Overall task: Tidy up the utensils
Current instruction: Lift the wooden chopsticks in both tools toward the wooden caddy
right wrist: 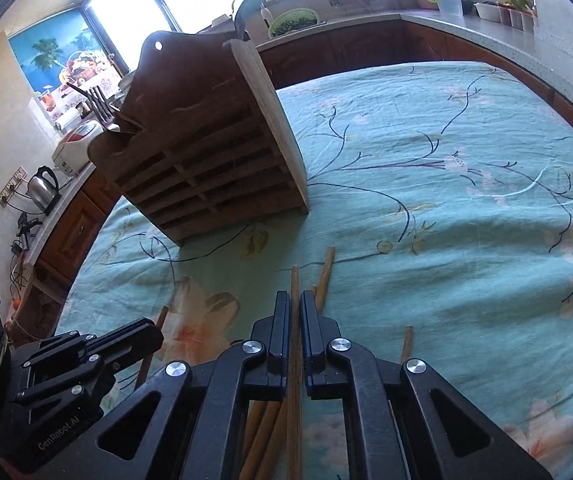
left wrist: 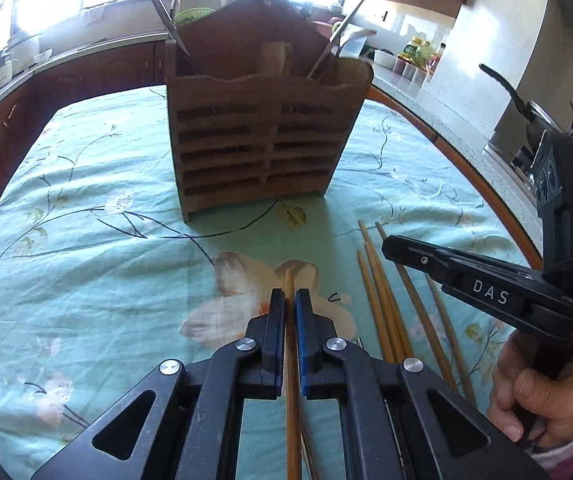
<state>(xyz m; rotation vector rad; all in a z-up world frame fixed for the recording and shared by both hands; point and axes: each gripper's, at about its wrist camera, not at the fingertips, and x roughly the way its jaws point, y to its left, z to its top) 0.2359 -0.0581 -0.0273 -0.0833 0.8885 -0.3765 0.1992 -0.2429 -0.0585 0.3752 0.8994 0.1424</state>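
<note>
A wooden utensil holder (left wrist: 260, 136) stands upright on the flowered tablecloth, with a few metal utensils sticking out of its top; the right wrist view shows the same holder (right wrist: 206, 152) at upper left with a fork (right wrist: 100, 106) in it. My left gripper (left wrist: 290, 300) is shut on one wooden chopstick (left wrist: 291, 344) that runs between its pads. My right gripper (right wrist: 295, 304) is shut on another chopstick (right wrist: 294, 280). Several loose chopsticks (left wrist: 386, 308) lie on the cloth right of the left gripper, under the right gripper's body (left wrist: 486, 292).
The teal tablecloth (right wrist: 446, 220) covers a round table. Kitchen counters ring it, with a kettle (right wrist: 42, 188), a green colander (right wrist: 292, 20) and jars. A hand (left wrist: 542, 396) holds the right gripper's handle. More chopsticks (right wrist: 324, 276) lie ahead of the right gripper.
</note>
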